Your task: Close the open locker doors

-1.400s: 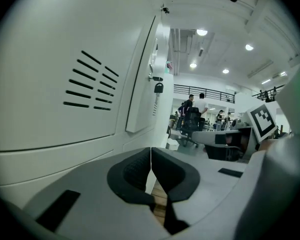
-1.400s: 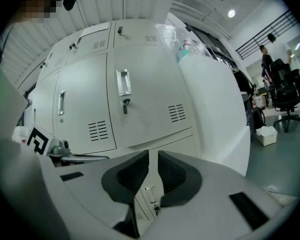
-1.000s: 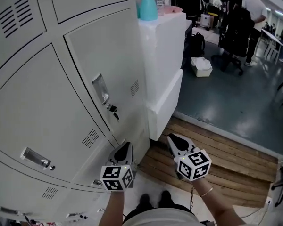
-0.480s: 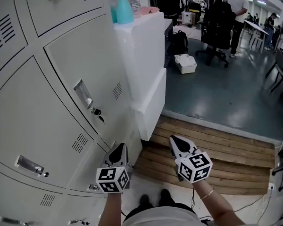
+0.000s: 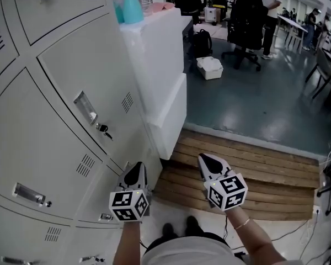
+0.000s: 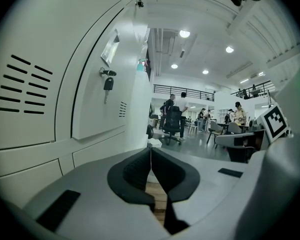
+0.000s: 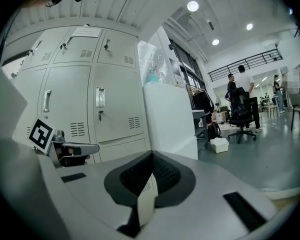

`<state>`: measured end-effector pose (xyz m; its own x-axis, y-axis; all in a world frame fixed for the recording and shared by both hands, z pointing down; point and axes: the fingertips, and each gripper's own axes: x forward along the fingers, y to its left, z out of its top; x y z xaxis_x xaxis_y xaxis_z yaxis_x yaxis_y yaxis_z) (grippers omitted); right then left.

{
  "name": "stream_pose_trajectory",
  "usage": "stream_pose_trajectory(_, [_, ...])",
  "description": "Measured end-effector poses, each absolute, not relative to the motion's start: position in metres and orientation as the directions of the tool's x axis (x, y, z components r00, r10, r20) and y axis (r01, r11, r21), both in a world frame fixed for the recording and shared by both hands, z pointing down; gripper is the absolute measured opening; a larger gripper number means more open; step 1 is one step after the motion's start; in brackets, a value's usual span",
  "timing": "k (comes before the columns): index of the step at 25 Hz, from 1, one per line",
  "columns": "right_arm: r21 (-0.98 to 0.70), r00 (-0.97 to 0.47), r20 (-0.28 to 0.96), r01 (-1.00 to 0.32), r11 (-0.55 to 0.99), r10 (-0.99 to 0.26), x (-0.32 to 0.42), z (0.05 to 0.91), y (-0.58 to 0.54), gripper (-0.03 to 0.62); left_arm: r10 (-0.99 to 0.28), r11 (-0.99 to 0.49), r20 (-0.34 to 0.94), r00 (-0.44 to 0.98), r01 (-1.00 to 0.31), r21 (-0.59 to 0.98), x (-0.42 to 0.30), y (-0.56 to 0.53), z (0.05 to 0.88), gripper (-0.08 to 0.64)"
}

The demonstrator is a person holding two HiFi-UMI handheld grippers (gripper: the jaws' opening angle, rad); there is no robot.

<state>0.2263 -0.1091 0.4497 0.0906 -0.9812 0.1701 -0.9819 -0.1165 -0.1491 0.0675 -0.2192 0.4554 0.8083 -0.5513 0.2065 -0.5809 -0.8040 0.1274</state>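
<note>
Left gripper [image 5: 136, 167] and right gripper [image 5: 204, 159], both closed and empty, should press any ajar door of the lockers [image 5: 60, 120] on their left squarely.

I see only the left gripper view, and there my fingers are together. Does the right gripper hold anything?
Observer: No. The right gripper is shut, with nothing between its fingers.
Operator: Is any locker door open beyond my view?
Observer: In the right gripper view, all the locker doors in sight look closed.
Operator: What is below the right gripper?
Observer: A wooden slat platform, in the head view.
</note>
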Motion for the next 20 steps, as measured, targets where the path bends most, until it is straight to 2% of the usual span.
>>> stream_pose_trajectory(20, [-0.145, 0.024, 0.205, -0.988, -0.054, -0.978, 0.234, 0.465, -0.134, 0.0, -0.6, -0.766, 0.225, 0.767, -0.633, 0.114, 0.073, -0.236, 0.462, 0.021])
